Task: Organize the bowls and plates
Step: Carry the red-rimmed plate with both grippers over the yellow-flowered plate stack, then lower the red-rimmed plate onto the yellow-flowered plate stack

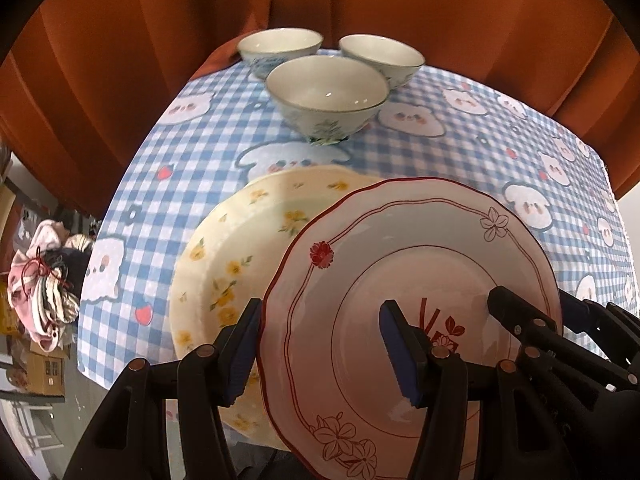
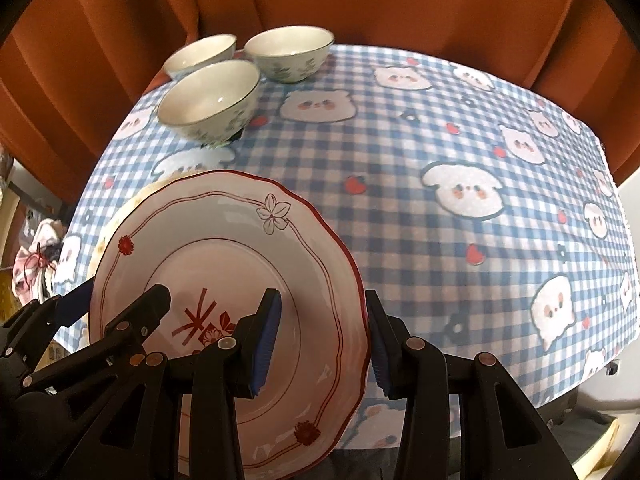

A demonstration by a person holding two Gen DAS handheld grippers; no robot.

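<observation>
A white plate with a red rim and flower pattern [image 1: 400,248] [image 2: 224,248] is held tilted above a cream plate with yellow flowers [image 1: 240,240], whose edge peeks out in the right wrist view [image 2: 156,188]. My left gripper [image 1: 320,348] straddles the red-rimmed plate's left rim, one finger under, one on top. My right gripper [image 2: 324,340] straddles its right rim the same way. Three white bowls stand at the table's far side: one in front [image 1: 326,96] [image 2: 208,100], two behind [image 1: 280,46] [image 1: 382,58].
The table carries a blue checked cloth with cartoon animals [image 2: 440,184]. An orange curtain [image 1: 360,0] hangs behind it. Bags and boxes lie on the floor to the left [image 1: 40,288].
</observation>
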